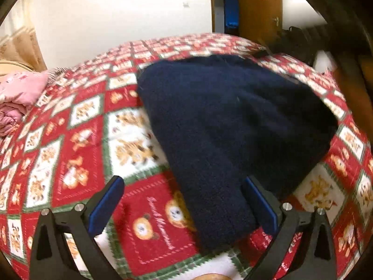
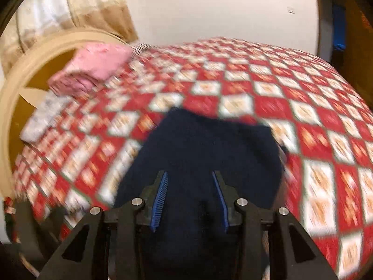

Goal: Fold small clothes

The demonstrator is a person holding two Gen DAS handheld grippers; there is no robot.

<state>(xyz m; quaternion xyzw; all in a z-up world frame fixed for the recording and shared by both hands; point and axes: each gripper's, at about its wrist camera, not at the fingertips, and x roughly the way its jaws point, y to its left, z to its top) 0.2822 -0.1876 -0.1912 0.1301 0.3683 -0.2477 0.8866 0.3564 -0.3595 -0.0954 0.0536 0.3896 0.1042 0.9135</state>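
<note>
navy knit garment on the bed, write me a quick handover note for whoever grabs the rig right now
Left tool: open, over the near end of the navy knit garment, no grip.
Right tool: open, nothing pinched, garment below it.
Garment lies on the red patterned blanket, partly folded, uneven.
Pink folded item and grey one are stacked at the bed's far side.
Left: finish the navy fold, set it aside.

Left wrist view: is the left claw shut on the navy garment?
No, the left claw stands wide open, the navy garment lying loose between its pads.

A home bedroom: ahead of the jaws lies a bed under a red teddy-bear blanket (image 1: 77, 140), with curtains (image 2: 77, 7) and a wooden door (image 1: 258, 7) beyond.
</note>
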